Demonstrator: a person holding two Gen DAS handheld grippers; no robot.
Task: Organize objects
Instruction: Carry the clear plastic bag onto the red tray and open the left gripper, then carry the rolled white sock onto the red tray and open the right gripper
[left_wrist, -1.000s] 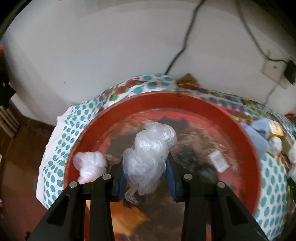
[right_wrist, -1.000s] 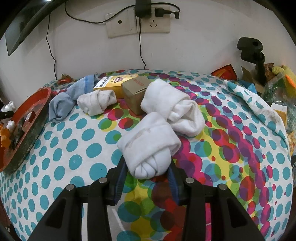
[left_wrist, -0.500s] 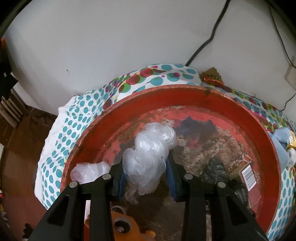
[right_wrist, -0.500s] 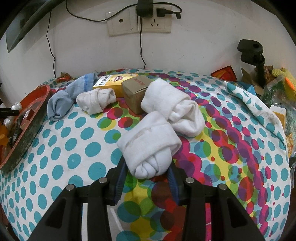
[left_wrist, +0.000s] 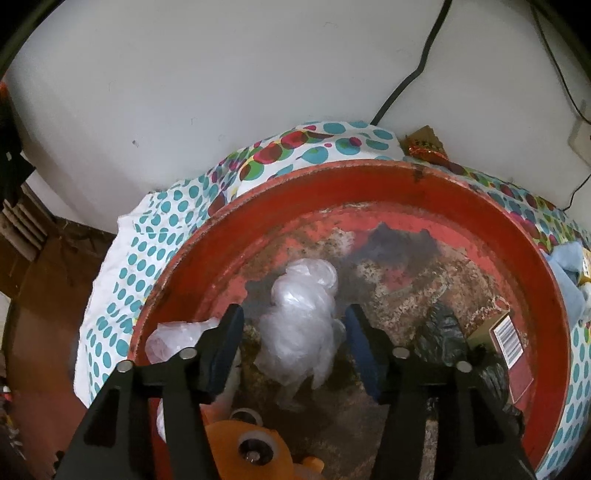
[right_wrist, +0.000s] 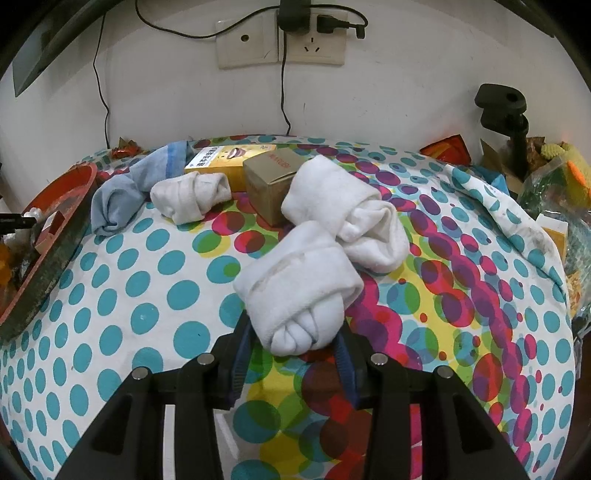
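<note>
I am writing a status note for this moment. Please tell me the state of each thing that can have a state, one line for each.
left gripper: jaws opening, pads clear of the bag
clear plastic bag: crumpled, released, inside the red basin
right gripper: closed on a sock roll
white sock roll: rolled, gripped at its near end
brown carton: closed, upright
wall socket: two plugs in
</note>
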